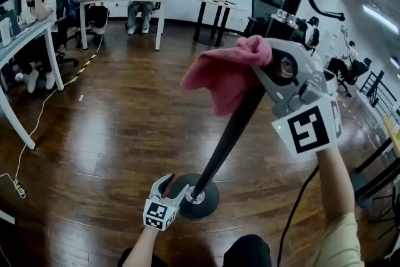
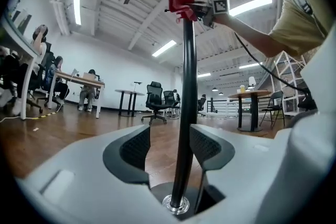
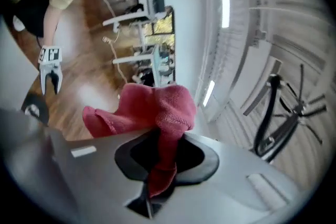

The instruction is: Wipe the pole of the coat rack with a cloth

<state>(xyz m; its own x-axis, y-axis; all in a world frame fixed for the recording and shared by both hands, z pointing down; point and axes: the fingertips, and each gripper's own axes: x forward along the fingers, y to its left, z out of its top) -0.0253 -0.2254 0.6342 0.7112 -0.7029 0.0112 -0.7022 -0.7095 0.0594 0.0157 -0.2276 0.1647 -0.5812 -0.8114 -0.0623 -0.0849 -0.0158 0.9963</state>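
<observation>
Cloth (image 1: pixel 225 75) pinched tight in right gripper (image 3: pixel 163 147), high up by pole (image 1: pixel 232 131). Left gripper (image 1: pixel 175 184) sits loose round pole's bottom. Most wiping prob. left.

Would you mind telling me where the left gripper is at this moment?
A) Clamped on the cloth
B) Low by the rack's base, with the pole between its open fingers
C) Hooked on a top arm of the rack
B: the left gripper sits by the round base, and its own view shows the pole standing between its spread fingers. The cloth is in the right gripper.
</observation>
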